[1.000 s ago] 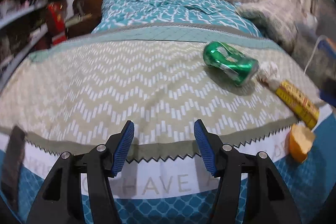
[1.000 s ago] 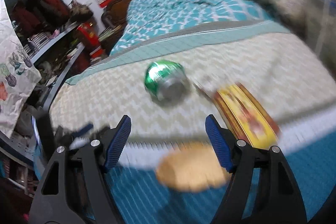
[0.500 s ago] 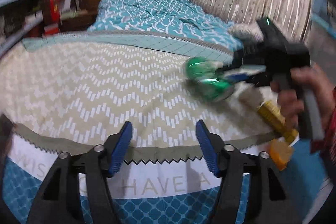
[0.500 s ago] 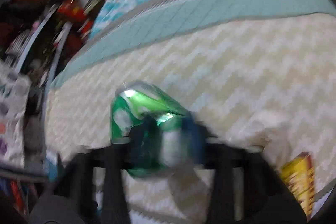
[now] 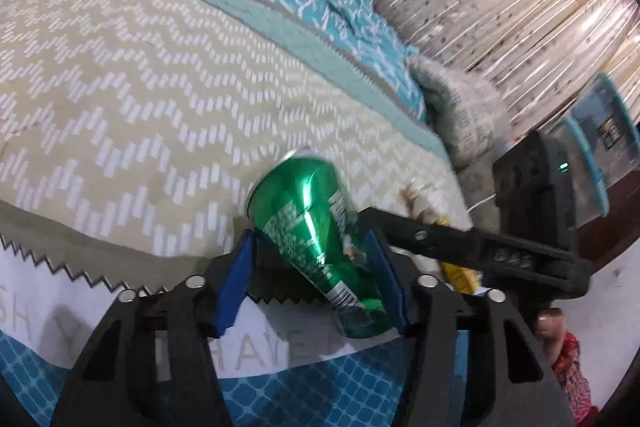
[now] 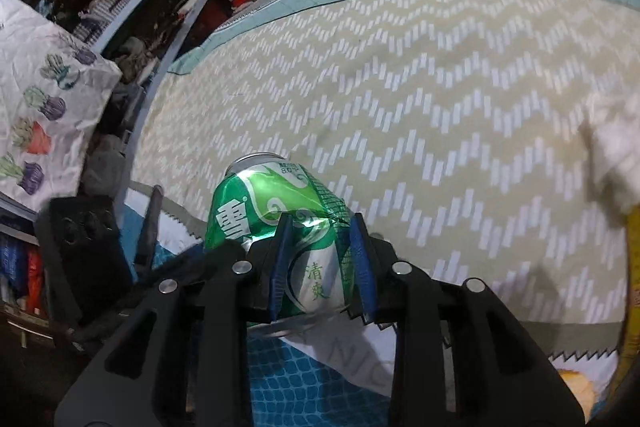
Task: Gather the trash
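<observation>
A dented green drink can hangs just above the near edge of the bed. My right gripper squeezes the can's middle between its blue pads, though its jaws are easing open slightly. In the left wrist view one of its black fingers reaches in from the right, with a hand behind it. My left gripper has the can's lower end between its jaws, which are closing. The right pad touches the can; the left pad stands a sliver off it.
A crumpled tissue, a yellow packet and an orange scrap lie at the bed's right edge. A clear bin with a teal rim stands right of the bed. Cluttered shelves line the left side.
My right gripper dropped onto the lying can, shut on it and carried it toward the bed's near edge. The left gripper rolled and swung right, so the can now sits between its jaws.
</observation>
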Demonstrator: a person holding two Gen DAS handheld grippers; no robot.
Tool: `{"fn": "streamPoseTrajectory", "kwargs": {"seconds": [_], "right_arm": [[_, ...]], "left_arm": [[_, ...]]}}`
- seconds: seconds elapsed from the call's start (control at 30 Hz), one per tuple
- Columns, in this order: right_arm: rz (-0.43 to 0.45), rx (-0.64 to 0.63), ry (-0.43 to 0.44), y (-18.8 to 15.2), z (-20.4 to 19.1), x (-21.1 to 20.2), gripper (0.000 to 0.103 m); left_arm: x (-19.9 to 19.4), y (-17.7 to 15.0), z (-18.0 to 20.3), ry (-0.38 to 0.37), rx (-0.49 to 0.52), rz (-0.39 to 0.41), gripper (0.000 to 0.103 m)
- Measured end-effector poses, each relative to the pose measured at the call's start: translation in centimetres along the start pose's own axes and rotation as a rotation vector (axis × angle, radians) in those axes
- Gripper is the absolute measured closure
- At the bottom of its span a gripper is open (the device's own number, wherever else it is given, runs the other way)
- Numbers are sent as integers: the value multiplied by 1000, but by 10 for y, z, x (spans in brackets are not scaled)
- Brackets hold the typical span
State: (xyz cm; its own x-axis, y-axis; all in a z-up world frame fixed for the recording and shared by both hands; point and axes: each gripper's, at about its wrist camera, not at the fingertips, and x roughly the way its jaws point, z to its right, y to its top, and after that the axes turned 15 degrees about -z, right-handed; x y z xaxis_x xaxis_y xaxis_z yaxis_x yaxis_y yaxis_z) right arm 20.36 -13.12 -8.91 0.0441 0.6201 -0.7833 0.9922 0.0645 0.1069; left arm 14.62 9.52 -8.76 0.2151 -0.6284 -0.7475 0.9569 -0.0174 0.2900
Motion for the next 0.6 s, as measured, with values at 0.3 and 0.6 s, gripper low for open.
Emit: {"fn": "streamPoseTrajectory", "kwargs": {"seconds": [0.3,0.6], "right_arm": [[286,79,-228,-3,45,-100,36],[145,149,-446,16,96,-84,33]], "left_arm": [[2,-4,7,-34,30,38,76],[13,-1,13,12,8,13,52]]}}
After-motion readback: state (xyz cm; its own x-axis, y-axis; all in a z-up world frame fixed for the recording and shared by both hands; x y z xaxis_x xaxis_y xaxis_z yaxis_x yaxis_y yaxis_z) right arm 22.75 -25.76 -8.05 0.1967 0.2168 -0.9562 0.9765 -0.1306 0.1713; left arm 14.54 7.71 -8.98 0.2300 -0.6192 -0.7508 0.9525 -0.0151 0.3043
